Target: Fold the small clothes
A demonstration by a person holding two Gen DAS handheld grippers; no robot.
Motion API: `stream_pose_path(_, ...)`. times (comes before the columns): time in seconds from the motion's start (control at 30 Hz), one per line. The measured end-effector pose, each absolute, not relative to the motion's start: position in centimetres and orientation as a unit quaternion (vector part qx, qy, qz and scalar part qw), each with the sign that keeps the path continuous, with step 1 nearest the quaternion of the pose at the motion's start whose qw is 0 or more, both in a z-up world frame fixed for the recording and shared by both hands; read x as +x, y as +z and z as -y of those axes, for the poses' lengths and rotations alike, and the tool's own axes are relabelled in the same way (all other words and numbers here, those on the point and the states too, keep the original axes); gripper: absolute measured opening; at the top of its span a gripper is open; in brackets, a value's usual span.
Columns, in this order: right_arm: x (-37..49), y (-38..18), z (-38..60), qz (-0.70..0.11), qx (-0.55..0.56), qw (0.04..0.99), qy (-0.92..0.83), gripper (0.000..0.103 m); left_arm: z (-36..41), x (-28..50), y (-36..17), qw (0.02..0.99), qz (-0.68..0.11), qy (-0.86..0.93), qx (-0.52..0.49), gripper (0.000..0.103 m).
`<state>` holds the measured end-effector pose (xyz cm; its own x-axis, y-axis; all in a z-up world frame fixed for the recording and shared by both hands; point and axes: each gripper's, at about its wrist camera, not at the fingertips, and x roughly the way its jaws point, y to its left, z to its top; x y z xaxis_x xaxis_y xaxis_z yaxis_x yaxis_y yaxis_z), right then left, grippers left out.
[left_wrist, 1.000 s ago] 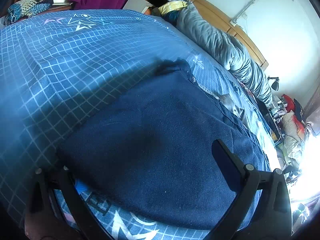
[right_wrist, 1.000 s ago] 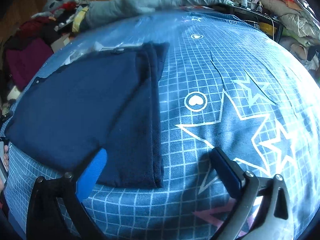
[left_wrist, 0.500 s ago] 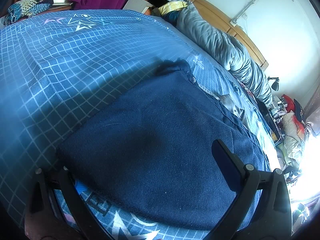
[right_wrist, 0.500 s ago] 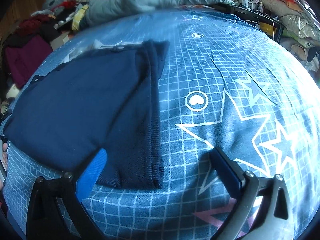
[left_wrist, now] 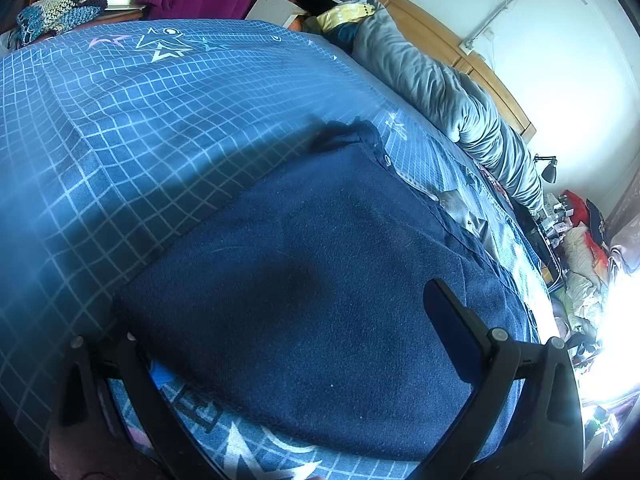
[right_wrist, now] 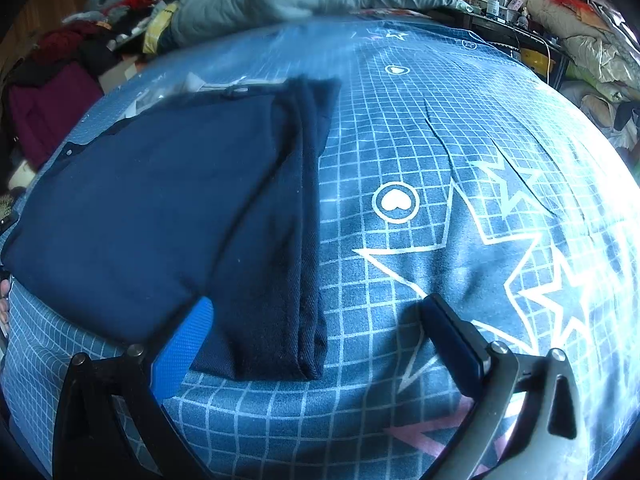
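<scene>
The navy garment point(right_wrist: 152, 208) lies flat on the bed point(right_wrist: 440, 140), long axis running away from both tools. The right hand-held gripper point(right_wrist: 316, 336) straddles its near right corner, spread wide, empty; the left hand-held gripper point(left_wrist: 280, 340) spans the near left edge, likewise spread, holding nothing.

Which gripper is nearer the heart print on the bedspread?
Right. The right gripper hangs open just short of the heart print, beside the navy garment. The left gripper is open over the garment's far side; the heart isn't in its view.
</scene>
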<state>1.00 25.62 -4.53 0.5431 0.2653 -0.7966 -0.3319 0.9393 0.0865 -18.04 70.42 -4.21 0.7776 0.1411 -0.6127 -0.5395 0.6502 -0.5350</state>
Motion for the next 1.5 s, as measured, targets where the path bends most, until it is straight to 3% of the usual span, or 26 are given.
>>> stream_pose_path(0.43,1.0,-4.1,-25.6,-0.450,-0.041,0.875,0.171,0.103,-70.6,-18.2,-4.2,0.865,-0.268,0.192,-0.377,0.103)
stream_pose_path(0.53,0.0,-2.4,-25.1,-0.440,-0.022,0.880,0.175,0.085,-71.1,-18.7,-4.1,0.864,-0.257,0.181,-0.394,0.102)
stream_pose_path(0.57,-0.4,-1.6,-24.9,-0.434,-0.015,0.883,0.178,0.085,-71.2,-19.0,-4.1,0.861,-0.250,0.184,-0.403,0.100)
stream_pose_path(0.67,-1.8,1.5,-25.4,-0.410,-0.013,0.891,0.195,0.085,-71.5,-19.5,-4.3,0.852,-0.237,0.201,-0.422,0.084)
stream_pose_path(0.7,-2.2,2.6,-26.0,-0.401,-0.015,0.892,0.206,0.085,-71.6,-19.7,-4.4,0.849,-0.234,0.206,-0.427,0.074)
stream_pose_path(0.77,-2.5,4.6,-27.8,-0.382,-0.027,0.894,0.232,0.085,-72.2,-19.7,-4.7,0.839,-0.231,0.214,-0.444,0.043)
stream_pose_path(0.8,-2.4,5.4,-29.0,-0.377,-0.030,0.893,0.245,0.085,-72.6,-19.5,-5.1,0.832,-0.235,0.211,-0.457,0.008)
stream_pose_path(0.83,-2.0,6.2,-30.5,-0.370,-0.028,0.891,0.261,0.086,-73.1,-19.2,-5.6,0.824,-0.243,0.199,-0.472,0.005)
stream_pose_path(0.9,-0.9,7.3,-33.7,-0.371,-0.017,0.882,0.292,0.087,-72.6,-18.6,-4.7,0.836,-0.251,0.206,-0.443,0.002)
stream_pose_path(1.03,3.4,9.6,-44.0,-0.395,0.029,0.828,0.396,0.088,-67.8,-17.0,0.5,0.907,-0.240,0.201,-0.283,0.002)
stream_pose_path(1.1,5.5,10.4,-50.2,-0.417,0.026,0.792,0.446,0.096,-65.2,-16.0,2.4,0.929,-0.231,0.189,-0.218,0.002)
stream_pose_path(1.2,8.7,10.0,-59.4,-0.479,0.008,0.733,0.482,0.096,-61.9,-14.3,3.9,0.947,-0.230,0.170,-0.144,0.002)
stream_pose_path(1.23,9.5,9.5,-62.8,-0.508,-0.025,0.710,0.486,0.092,-60.8,-13.6,4.1,0.951,-0.234,0.164,-0.117,0.002)
stream_pose_path(1.4,11.0,6.4,-70.0,-0.566,-0.169,0.684,0.428,0.091,-57.3,-12.2,3.7,0.958,-0.247,0.132,-0.057,0.003)
stream_pose_path(1.47,12.4,4.9,-70.1,-0.588,-0.174,0.676,0.408,0.085,-56.6,-11.8,3.5,0.959,-0.249,0.124,-0.051,0.003)
stream_pose_path(1.5,12.9,4.3,-69.7,-0.602,-0.163,0.667,0.408,0.076,-56.3,-11.6,3.5,0.959,-0.251,0.120,-0.049,0.003)
